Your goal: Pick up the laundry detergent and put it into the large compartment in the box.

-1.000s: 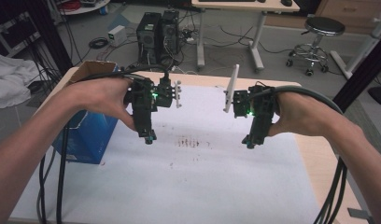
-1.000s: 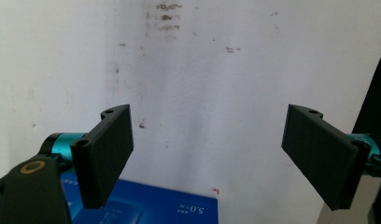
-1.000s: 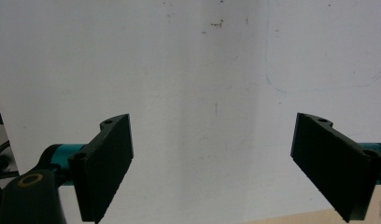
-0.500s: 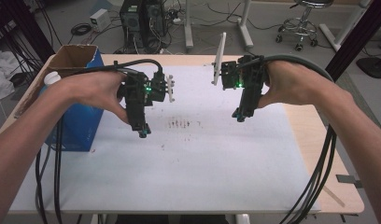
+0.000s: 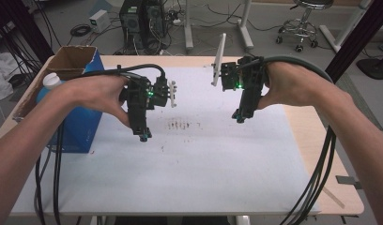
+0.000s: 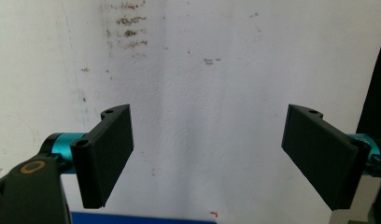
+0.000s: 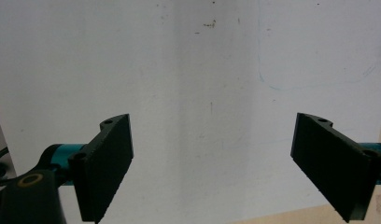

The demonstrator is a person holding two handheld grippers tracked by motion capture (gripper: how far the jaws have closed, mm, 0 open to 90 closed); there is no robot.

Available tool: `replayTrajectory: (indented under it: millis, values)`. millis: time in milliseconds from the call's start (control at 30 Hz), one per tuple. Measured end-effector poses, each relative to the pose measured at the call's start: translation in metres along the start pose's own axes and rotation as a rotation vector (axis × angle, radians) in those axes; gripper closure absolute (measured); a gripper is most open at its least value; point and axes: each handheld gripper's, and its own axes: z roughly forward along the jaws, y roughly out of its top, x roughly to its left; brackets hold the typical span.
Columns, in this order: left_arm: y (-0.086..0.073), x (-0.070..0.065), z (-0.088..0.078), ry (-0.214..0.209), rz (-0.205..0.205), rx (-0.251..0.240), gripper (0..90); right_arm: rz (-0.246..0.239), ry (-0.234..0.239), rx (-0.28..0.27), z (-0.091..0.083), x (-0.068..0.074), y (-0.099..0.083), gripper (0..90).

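Note:
A person holds two black grippers over a white mat [image 5: 189, 159] on a wooden table. My left gripper [image 5: 142, 136] hangs above the mat's left-middle part, pointing down, beside a patch of dark stains [image 5: 182, 125]. My right gripper [image 5: 240, 117] hovers over the mat's right-middle part. In the left gripper view my left gripper [image 6: 209, 154] stands open, jaws wide apart, with bare stained mat between them. In the right gripper view my right gripper [image 7: 212, 163] is open too, over plain white mat with a faint blue pen line [image 7: 314, 84].
A blue cardboard box [image 5: 72, 110] with an open top stands at the table's left edge, a white bottle cap [image 5: 52, 80] beside it. Thick cables trail off both forearms. Beyond the table are a computer tower [image 5: 142, 18], desk legs and a stool [image 5: 304, 23].
Both grippers have come toward the near side and lower over the mat, and the high view has shifted so more of the table shows. Both stay open and empty.

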Motion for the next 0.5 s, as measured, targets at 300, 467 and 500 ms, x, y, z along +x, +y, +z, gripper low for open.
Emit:
replayTrajectory:
  millis: [300, 467, 500]
  values:
    - [0.0001, -0.0009, -0.0015, -0.003, 0.004, -0.002, 16.8, 0.003, 0.000, 0.000, -0.0008, 0.0021, 0.0009, 12.1]
    - [-0.0011, -0.0013, -0.0026, 0.003, 0.001, -0.002, 16.8, -0.003, -0.001, 0.000, -0.0010, 0.0024, 0.0020, 12.1]
    - [-0.0012, -0.0016, -0.0022, 0.002, -0.001, -0.002, 16.8, 0.003, -0.003, 0.000, -0.0015, 0.0029, 0.0022, 12.1]
